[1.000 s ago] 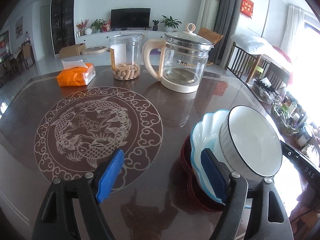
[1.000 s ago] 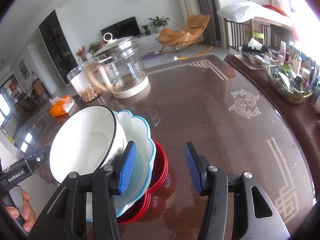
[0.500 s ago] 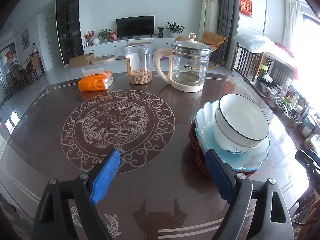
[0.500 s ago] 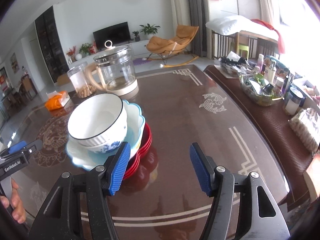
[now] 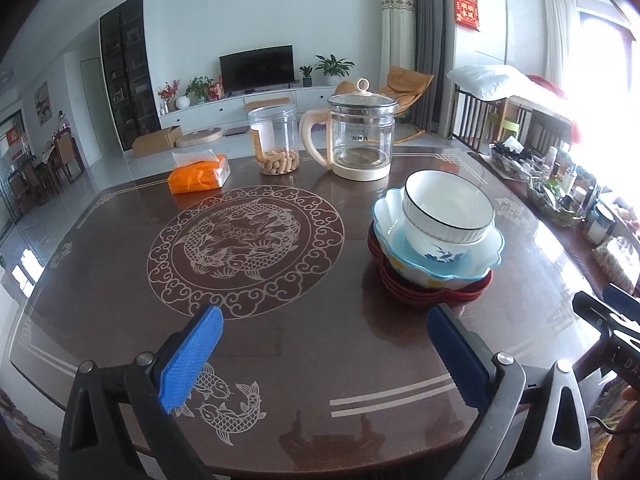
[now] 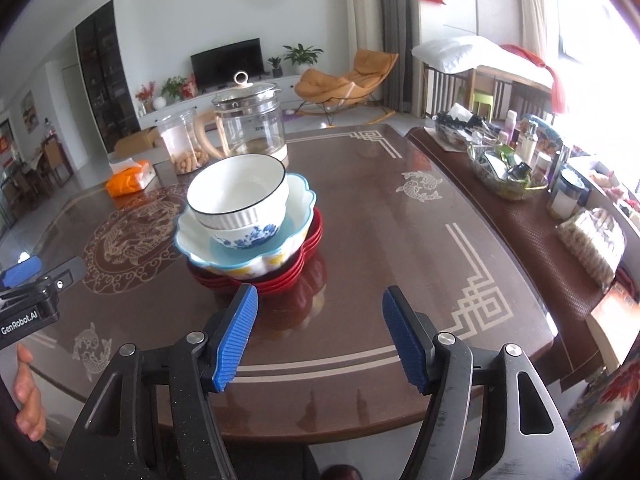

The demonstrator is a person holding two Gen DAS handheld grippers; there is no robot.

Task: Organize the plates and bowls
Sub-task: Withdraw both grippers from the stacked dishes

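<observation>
From the left wrist view, the left tongs (image 5: 320, 354) hang with their blue pads wide apart and nothing between them, over the near edge of the dark brown glossy bench (image 5: 280, 340) with its pale dragon medallion. The stack stands ahead and to the right of them, well apart: a white ribbed bowl with a black rim (image 5: 446, 210) sits slightly tilted in a smaller white bowl painted with blue flowers (image 5: 438, 250), which rests in a scalloped light-blue dish (image 5: 476, 264), itself on a pile of red lobed plates (image 5: 420, 290). The risk, as I judge it, lies in that tilt: the top bowl looks perched rather than nested, so a nudge to the stack could slide it off onto the hard surface. A clear glass kettle with a cream handle (image 5: 360, 140) stands just behind the stack, and a careless sweep could strike it.

From the right wrist view, the right tongs (image 6: 316, 334) are likewise spread and empty, near the bench's front edge. The stack lies ahead and a little left of them, the red plates close beyond the left pad. Here the top bowl leans toward the left tongs, visible at the left edge.
</observation>
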